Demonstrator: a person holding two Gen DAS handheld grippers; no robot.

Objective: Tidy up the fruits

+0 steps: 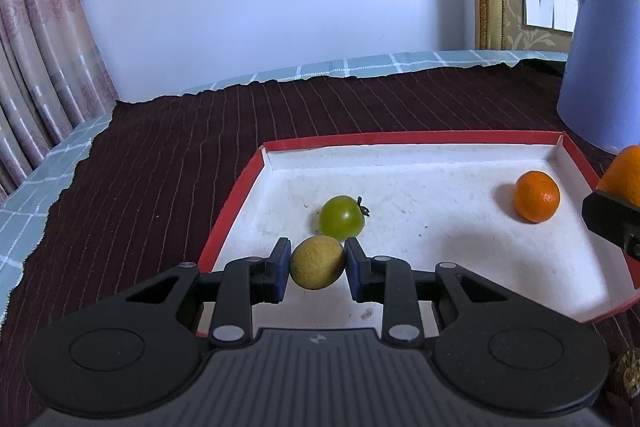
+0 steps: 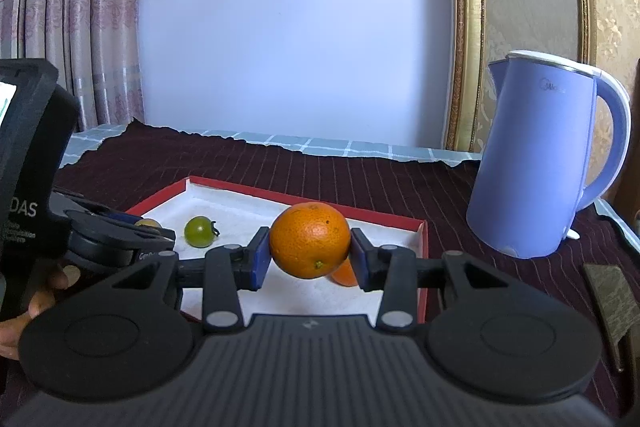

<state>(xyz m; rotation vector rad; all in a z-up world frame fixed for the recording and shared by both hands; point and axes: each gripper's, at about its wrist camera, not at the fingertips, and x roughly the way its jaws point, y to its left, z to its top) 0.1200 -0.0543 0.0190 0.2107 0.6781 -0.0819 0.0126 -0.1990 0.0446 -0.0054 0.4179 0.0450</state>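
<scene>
Dark maroon cloth with thin pale stripes (image 1: pixel 168 155) covers the table, laid over a pale green checked cloth (image 1: pixel 32 195) that shows along the edges. Behind stand a plain bluish-white wall, pink patterned curtains (image 2: pixel 72 7) on the left and a gilt frame (image 2: pixel 464 27) on the right. A lavender-blue electric kettle with a white lid rim (image 2: pixel 536 163) stands on the maroon cloth, just beside the far right corner of a shallow red-edged cardboard tray with a white floor (image 1: pixel 420 141).

Inside the tray, a small green cherry tomato with its stem (image 1: pixel 342 217) lies towards the left middle, and a small orange mandarin (image 1: pixel 536 196) lies near the right wall, well apart from the tomato.

The left gripper (image 1: pixel 316 269) is low over the tray's near left part, its blue-padded fingers (image 1: pixel 282 267) closed against the sides of a small round yellowish-brown fruit with a rough skin (image 1: pixel 317 262). That fruit sits just in front of the green tomato; whether it rests on the tray floor or is lifted clear, I cannot tell.

The right gripper (image 2: pixel 310 257) is clamped on a larger orange with a speckled peel (image 2: pixel 310 239), held above the tray's right side, with the small mandarin partly hidden just behind and below it. In the right wrist view the person's hand (image 2: pixel 40 291) shows at the left edge, gripping the other tool's black handle.
</scene>
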